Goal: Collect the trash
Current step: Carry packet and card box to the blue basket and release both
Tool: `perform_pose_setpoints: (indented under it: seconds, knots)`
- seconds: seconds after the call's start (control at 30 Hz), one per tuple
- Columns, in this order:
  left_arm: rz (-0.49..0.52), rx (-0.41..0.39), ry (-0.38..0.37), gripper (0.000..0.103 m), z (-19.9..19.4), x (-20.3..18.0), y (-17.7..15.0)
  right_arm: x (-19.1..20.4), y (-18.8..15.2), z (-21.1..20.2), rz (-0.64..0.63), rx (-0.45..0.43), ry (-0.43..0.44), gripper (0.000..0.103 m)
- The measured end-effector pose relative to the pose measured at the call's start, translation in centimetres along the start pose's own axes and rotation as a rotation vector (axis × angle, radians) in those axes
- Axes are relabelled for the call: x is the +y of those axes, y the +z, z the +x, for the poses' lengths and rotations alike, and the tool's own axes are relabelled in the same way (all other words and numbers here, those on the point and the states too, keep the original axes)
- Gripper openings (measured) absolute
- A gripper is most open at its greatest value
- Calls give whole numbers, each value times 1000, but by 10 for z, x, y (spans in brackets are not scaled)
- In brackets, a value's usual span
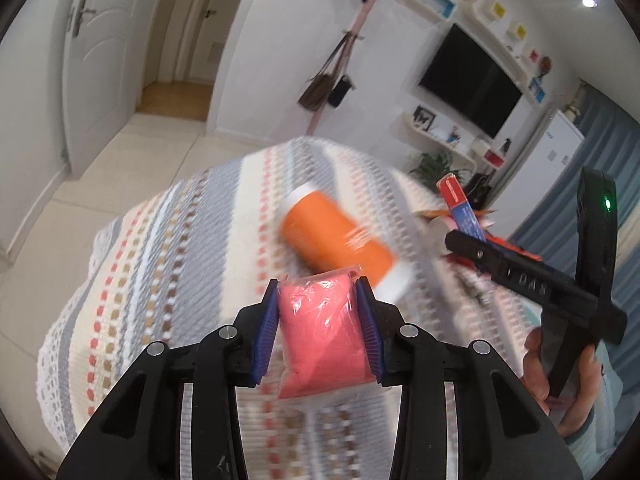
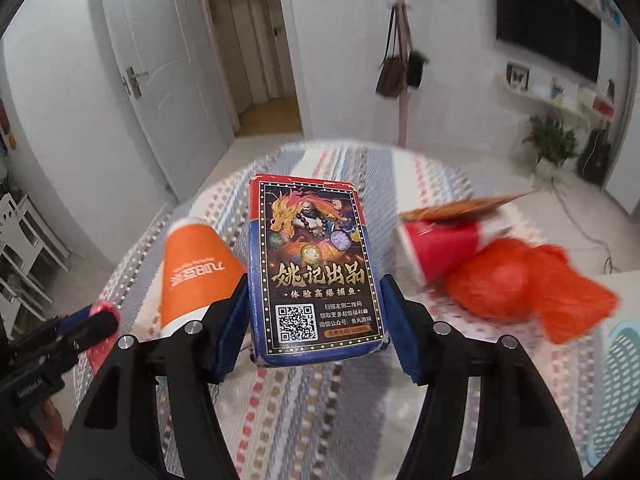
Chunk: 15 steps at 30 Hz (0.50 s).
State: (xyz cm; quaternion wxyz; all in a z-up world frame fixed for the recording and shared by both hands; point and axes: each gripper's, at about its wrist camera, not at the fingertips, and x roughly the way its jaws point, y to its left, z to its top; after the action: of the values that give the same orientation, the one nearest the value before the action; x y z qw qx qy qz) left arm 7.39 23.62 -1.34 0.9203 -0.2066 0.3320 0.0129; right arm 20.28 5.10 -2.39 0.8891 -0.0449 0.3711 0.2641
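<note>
With the left tool point(image 1: 318, 322) clamped on a pink packet point(image 1: 322, 332) and the right tool point(image 2: 316, 316) on a card box point(image 2: 316, 268), two cups point(image 2: 198, 270) and an orange bag point(image 2: 528, 292) remained on the desk point(image 2: 304, 408).

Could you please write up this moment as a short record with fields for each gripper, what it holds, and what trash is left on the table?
left gripper: shut on the pink packet, lifted off the cloth
right gripper: jaws closed on the card box
surface: table under a striped tablecloth
left on table: orange cup on its side, red cup on its side, orange bag
beside table: blue basket at the right edge
</note>
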Motion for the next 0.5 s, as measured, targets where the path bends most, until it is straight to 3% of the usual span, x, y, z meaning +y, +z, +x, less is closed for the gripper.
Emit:
perform_pose_setpoints:
  seconds: [0.23,0.5]
  knots:
    - [109,-47,-89,36,-2,-74,18,-35,-7,-60,31,-88,-88,59]
    - [210,-32,-181,36,27,-165,24,-117,-22,-124,146,-151,-224,59]
